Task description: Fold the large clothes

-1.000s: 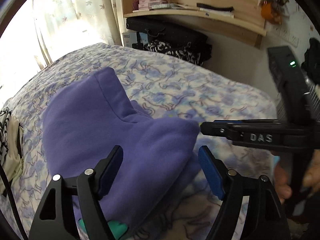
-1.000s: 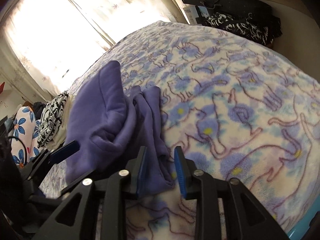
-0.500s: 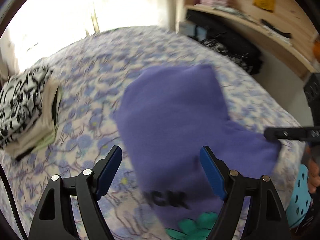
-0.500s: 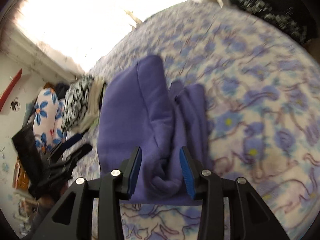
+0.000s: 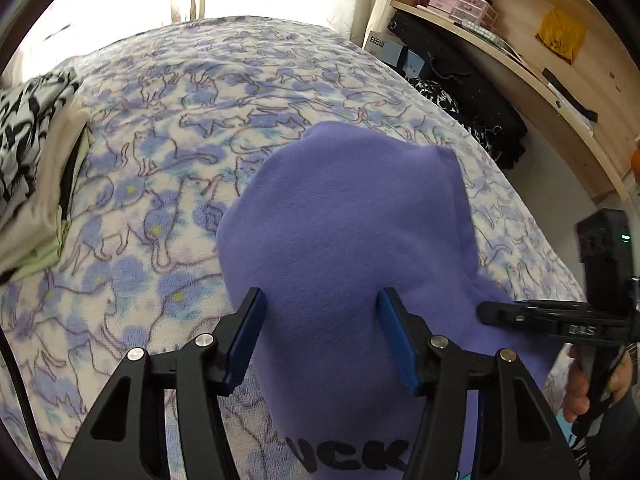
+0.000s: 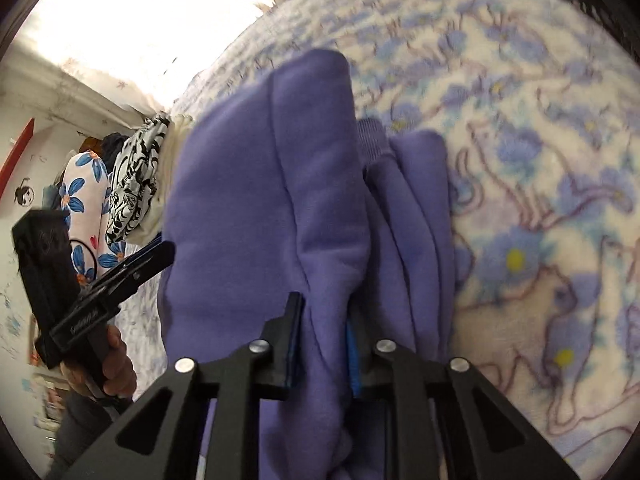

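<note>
A purple sweatshirt [image 5: 352, 220] lies folded on the cat-print bed blanket [image 5: 180, 120], with black letters showing at its near end. My left gripper [image 5: 322, 336] hangs over the near part of it. Its jaws are closing, with the fabric between them but not squeezed. In the right wrist view the sweatshirt [image 6: 272, 184] shows bunched folds along its right side. My right gripper [image 6: 322, 344] is closing, and its pads press on a raised fold of the purple fabric. The right gripper's fingers [image 5: 492, 312] also reach the garment's right edge in the left wrist view.
A stack of folded clothes [image 5: 32, 160] with a black-and-white top piece lies at the bed's left. Black bags [image 5: 460, 80] sit beyond the bed under a wooden shelf [image 5: 520, 60]. A person's hand [image 6: 116, 364] holds the left gripper's handle.
The left gripper swung across above the sweatshirt and its jaws narrowed. The right gripper's jaws came together onto a fold at the garment's near right edge.
</note>
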Demonstrator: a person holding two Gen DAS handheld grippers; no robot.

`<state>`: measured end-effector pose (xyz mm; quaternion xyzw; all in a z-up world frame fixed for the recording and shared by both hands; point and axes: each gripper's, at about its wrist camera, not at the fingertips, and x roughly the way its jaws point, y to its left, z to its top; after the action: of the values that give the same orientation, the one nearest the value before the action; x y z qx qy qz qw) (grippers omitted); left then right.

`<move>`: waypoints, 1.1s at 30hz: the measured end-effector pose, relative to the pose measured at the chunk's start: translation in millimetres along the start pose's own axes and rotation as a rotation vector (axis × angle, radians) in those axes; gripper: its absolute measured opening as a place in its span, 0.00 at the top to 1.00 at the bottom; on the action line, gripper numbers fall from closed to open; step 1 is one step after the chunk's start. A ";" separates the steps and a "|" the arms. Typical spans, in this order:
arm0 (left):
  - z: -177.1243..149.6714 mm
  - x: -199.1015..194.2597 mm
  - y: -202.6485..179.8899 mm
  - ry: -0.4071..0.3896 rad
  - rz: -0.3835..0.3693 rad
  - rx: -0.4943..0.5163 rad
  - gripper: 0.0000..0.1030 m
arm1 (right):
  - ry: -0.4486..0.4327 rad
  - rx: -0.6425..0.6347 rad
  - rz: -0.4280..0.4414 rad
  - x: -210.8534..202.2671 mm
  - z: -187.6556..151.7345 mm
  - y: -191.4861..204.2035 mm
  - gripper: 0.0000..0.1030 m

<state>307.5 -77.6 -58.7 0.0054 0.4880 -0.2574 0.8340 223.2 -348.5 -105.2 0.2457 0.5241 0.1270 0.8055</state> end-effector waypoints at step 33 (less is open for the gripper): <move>-6.5 33.6 -90.1 -0.048 0.292 0.248 0.36 | -0.207 0.068 -0.042 -33.4 13.1 -47.9 0.36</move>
<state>276.2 -168.4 -67.7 0.1728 0.4264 -0.1917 0.8669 218.6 -407.9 -100.1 0.2736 0.4470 0.0662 0.8491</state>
